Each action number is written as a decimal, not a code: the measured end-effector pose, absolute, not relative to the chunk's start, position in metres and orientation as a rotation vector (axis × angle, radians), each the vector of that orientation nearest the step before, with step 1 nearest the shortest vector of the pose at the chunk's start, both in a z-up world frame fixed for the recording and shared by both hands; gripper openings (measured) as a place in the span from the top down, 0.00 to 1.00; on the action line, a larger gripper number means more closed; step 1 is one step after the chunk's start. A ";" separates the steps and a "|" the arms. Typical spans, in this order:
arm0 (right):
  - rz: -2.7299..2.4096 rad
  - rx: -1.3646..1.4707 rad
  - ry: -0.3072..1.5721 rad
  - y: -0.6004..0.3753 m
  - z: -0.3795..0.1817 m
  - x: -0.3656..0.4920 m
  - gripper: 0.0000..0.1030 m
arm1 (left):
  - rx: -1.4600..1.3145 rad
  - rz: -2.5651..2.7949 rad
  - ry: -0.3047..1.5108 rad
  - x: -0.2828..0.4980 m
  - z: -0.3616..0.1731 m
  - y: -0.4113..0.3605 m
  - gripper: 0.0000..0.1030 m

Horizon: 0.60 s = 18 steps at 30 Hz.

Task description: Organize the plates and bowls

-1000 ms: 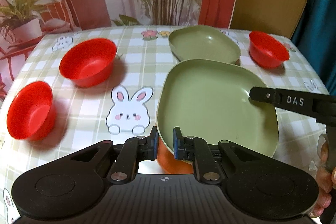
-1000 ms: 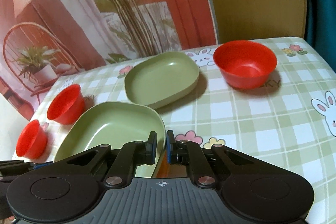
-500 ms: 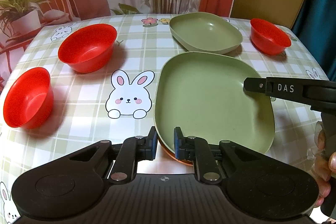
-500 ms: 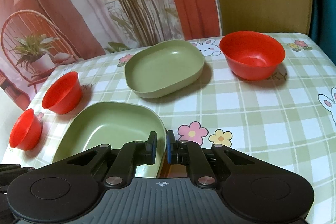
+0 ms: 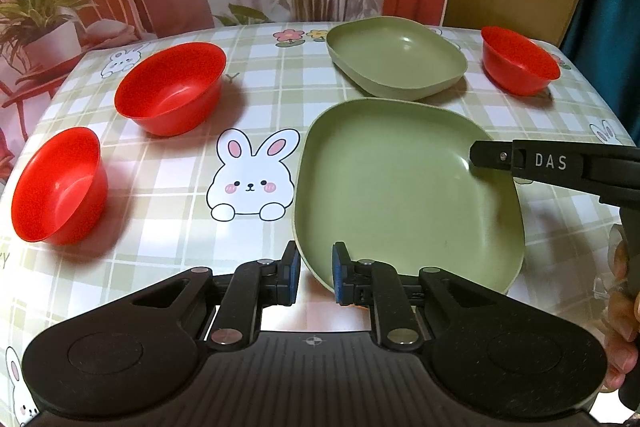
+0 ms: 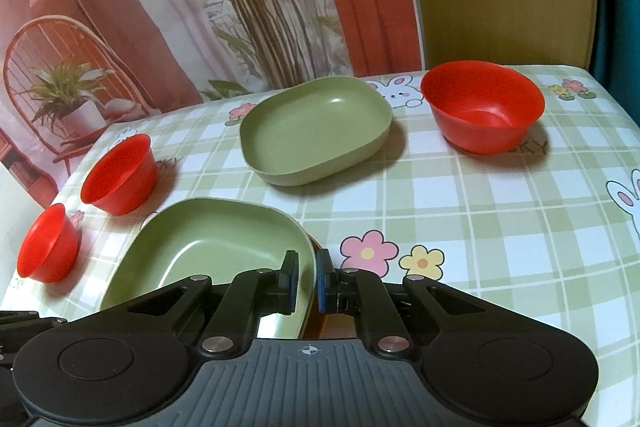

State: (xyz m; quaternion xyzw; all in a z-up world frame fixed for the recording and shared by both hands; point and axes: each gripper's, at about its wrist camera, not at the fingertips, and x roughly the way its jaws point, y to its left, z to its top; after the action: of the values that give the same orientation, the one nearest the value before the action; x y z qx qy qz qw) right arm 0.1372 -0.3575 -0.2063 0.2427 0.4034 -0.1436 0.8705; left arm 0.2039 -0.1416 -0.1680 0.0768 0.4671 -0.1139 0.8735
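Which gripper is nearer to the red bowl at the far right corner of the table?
The right gripper. It clamps the near green plate's right rim, on the same side as that red bowl. The left gripper straddles the plate's near-left rim, farther from the bowl.

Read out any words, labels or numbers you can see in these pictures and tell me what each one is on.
"DAS": white letters on the side of the right gripper, seen from the left wrist.
"Y": a lone letter printed on the tablecloth beside a red bowl; the rest of the word is hidden.
Partly hidden letters on the tablecloth beside the right-hand red bowl: unreadable.
The bowls and green plates carry no text.
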 end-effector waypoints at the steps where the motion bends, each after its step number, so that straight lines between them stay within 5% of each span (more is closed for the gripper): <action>1: -0.300 0.509 0.844 -0.358 -0.207 0.138 0.91 | 0.159 -0.238 0.975 0.204 -0.168 -0.142 0.83; 8: -0.303 0.510 0.840 -0.357 -0.205 0.136 0.89 | 0.149 -0.229 0.974 0.205 -0.168 -0.141 0.81; 10: -0.310 0.486 0.830 -0.354 -0.203 0.136 0.78 | 0.150 -0.225 0.969 0.205 -0.167 -0.139 0.80; 14: -0.308 0.452 0.812 -0.351 -0.198 0.134 0.75 | 0.133 -0.229 0.945 0.205 -0.164 -0.135 0.67; 18: -0.323 0.454 0.825 -0.353 -0.201 0.132 0.75 | 0.124 -0.216 0.956 0.207 -0.168 -0.133 0.66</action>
State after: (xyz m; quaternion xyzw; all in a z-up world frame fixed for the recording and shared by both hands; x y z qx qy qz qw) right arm 0.1319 -0.3528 -0.2015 0.2179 0.3957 -0.1550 0.8786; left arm 0.2074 -0.1326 -0.1676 0.0597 0.4587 -0.1036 0.8805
